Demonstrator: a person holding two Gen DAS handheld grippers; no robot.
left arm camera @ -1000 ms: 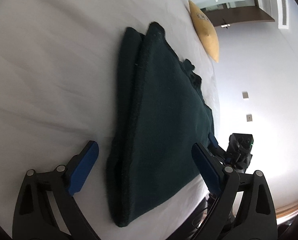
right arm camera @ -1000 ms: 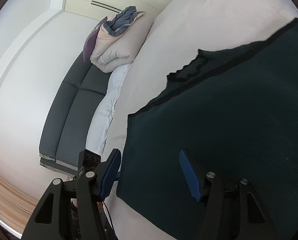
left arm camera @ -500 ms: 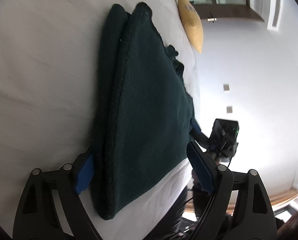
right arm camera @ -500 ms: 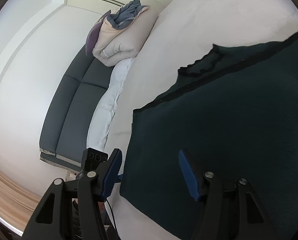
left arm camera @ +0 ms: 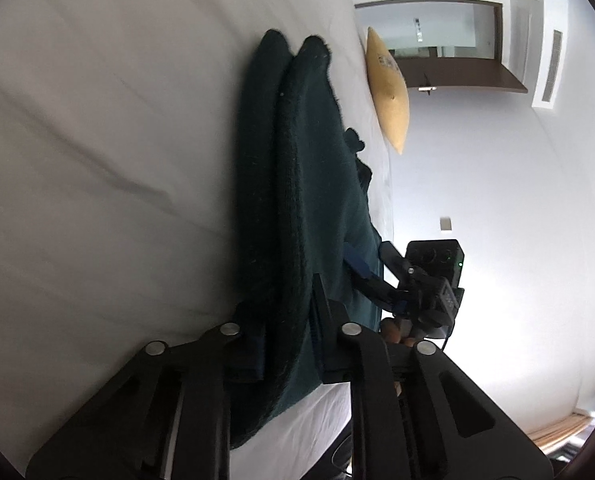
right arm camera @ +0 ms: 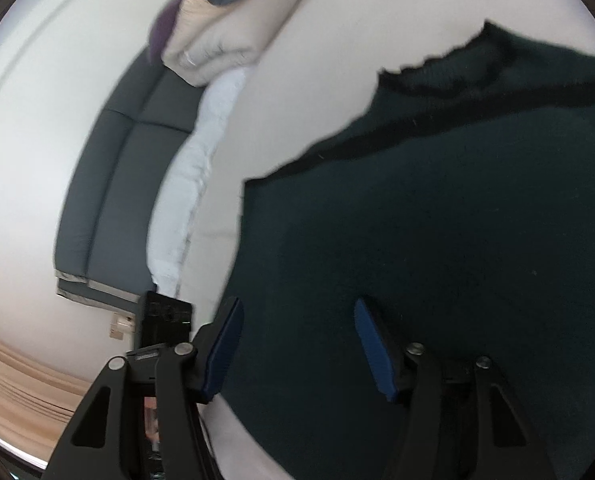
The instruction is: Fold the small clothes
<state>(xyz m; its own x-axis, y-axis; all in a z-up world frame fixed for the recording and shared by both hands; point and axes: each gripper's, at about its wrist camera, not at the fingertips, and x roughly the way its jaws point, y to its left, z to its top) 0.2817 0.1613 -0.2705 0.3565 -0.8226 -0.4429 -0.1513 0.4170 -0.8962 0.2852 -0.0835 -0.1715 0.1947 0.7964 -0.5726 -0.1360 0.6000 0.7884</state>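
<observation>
A dark green knitted garment (left arm camera: pixel 297 200) lies folded in layers on the white bed (left arm camera: pixel 97 140). My left gripper (left arm camera: pixel 287 332) is shut on the garment's near folded edge, cloth bulging between the jaws. In the right wrist view the garment (right arm camera: pixel 437 220) fills the right side. My right gripper (right arm camera: pixel 301 340) is open, its blue pads astride the garment's near corner at the bed edge. The right gripper also shows in the left wrist view (left arm camera: pixel 371 276), at the garment's far side.
A yellow cushion (left arm camera: pixel 389 88) lies at the far end of the bed. A grey sofa (right arm camera: pixel 113 184) with folded bedding (right arm camera: pixel 225 40) stands beside the bed. A wooden floor (right arm camera: pixel 17 384) lies below the bed edge.
My left gripper has moved forward over the folded edge and closed on it. My right gripper has stayed open and moved a little further over the garment's corner.
</observation>
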